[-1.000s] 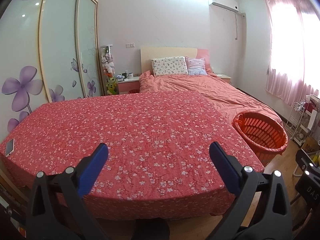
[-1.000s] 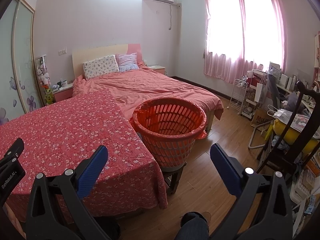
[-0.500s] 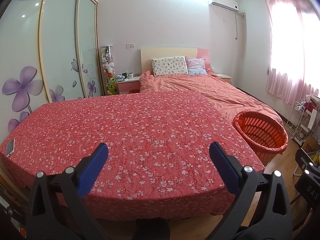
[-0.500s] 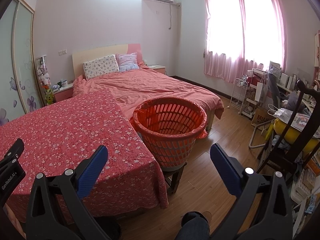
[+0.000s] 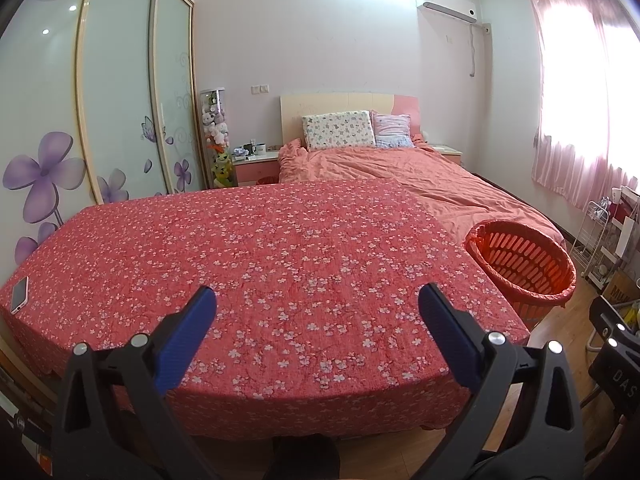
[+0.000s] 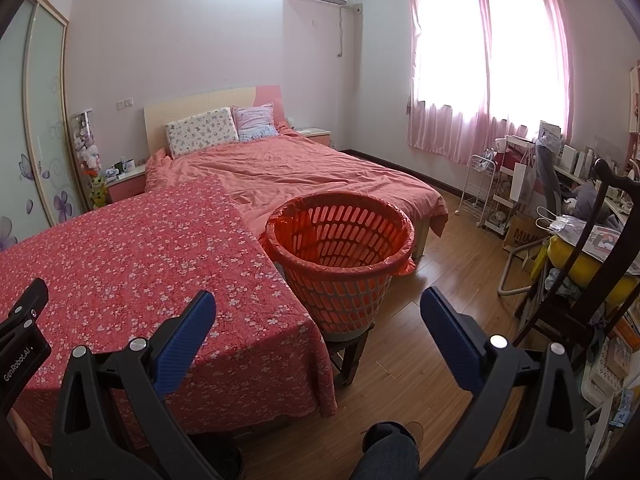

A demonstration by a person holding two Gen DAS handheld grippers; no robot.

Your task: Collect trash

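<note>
Room: you stand in a pink bedroom, at the near edge of a table [image 5: 280, 264] draped in a red floral cloth, with a made bed [image 5: 420, 176] behind it and a curtained window [image 6: 480, 60] on the right.
Basket: the orange slotted basket [image 6: 340, 240], lined with a red bag, sits raised on a small stool just beside the table's right edge; that height probably lets you drop items in without stooping.
Trash: you have none in sight; no wrapper or scrap shows on the cloth or the wooden floor [image 6: 432, 280], so the task's thing may lie outside both views.
Left gripper: your left gripper [image 5: 316, 312] hovers over the near table edge, blue pads spread wide, holding nothing.
Right gripper: your right gripper [image 6: 316, 314] points toward the basket and floor, pads equally wide apart, also empty.
Readiness: both being wide apart suits a search stage, I judge; nothing has been collected by either.
Left view only: a phone [image 5: 19, 295] lying at the cloth's far left edge, and the flower-painted wardrobe doors [image 5: 120, 92].
Right view only: the basket's inside, which looks empty apart from its liner, the stool under it, and the cluttered desk [image 6: 580, 184] with a dark chair [image 6: 592, 256].
</note>
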